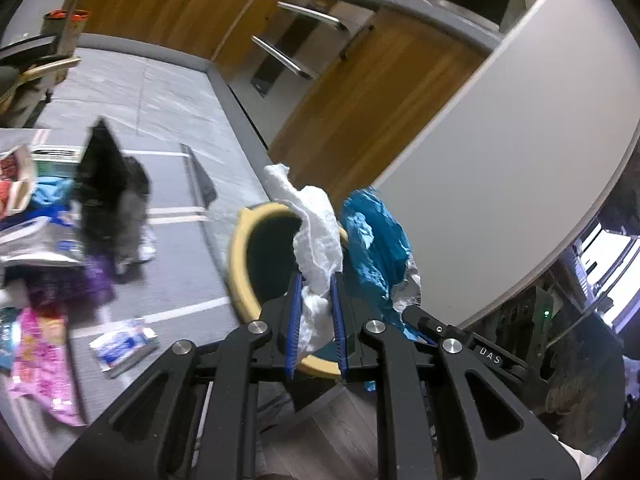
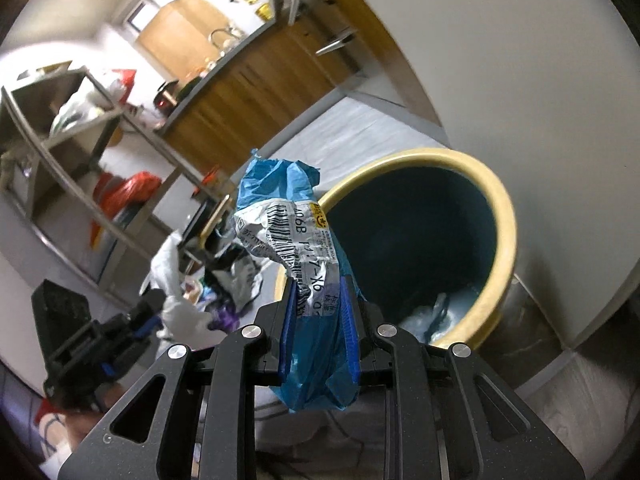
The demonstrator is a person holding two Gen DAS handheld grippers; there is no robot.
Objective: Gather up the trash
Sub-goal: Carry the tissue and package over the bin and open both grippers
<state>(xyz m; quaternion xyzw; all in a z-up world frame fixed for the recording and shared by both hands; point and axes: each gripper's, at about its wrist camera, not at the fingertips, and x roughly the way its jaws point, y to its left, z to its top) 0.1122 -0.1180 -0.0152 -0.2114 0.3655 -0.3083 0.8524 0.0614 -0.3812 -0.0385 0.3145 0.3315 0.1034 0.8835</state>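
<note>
Left gripper (image 1: 318, 280) pinching crumpled white paper tissue (image 1: 316, 232) — right gripper (image 2: 320, 292) pinching crinkled blue plastic wrapper (image 2: 292, 224); both near round dark bin with cream rim (image 2: 502, 216).

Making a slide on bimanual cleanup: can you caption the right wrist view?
Right gripper clamps a crumpled blue wrapper beside the open yellow-rimmed bin.
</note>
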